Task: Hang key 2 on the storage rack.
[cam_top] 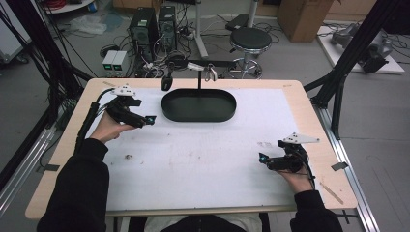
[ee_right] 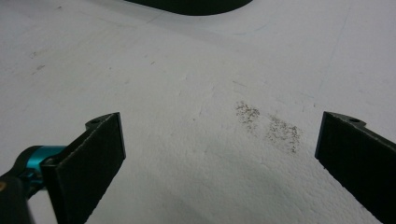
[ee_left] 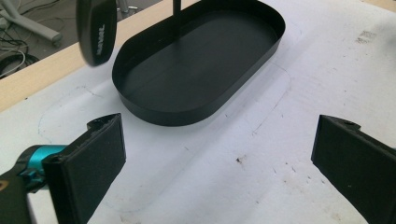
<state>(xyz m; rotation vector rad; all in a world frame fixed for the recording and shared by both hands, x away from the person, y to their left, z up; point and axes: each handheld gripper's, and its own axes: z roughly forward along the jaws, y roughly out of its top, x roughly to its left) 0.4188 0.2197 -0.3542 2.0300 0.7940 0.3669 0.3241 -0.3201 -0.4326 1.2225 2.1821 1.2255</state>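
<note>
In the high view, the left gripper (cam_top: 151, 119) rests at about 10 o'clock on the white table cover (cam_top: 203, 159), just beside the left end of the black oval tray (cam_top: 198, 105), which lies at 12 o'clock near the far edge of the table. A thin stand rises from the tray, and a dark oval object (cam_top: 166, 83) hangs from it over the left rim. The right gripper (cam_top: 261, 157) lies at about 4 o'clock, well apart from the tray. In the left gripper view, the jaws stand wide apart and hold nothing; the tray (ee_left: 163, 105) lies ahead, empty inside, with the hanging object (ee_left: 96, 29) at 11 o'clock. In the right gripper view, the jaws are also wide apart and empty above the bare cover (ee_right: 187, 93), and a grey smudge (ee_right: 268, 126) lies between them. It seems the work is not started yet: nothing is grasped, and the whole handling is left to do.
</note>
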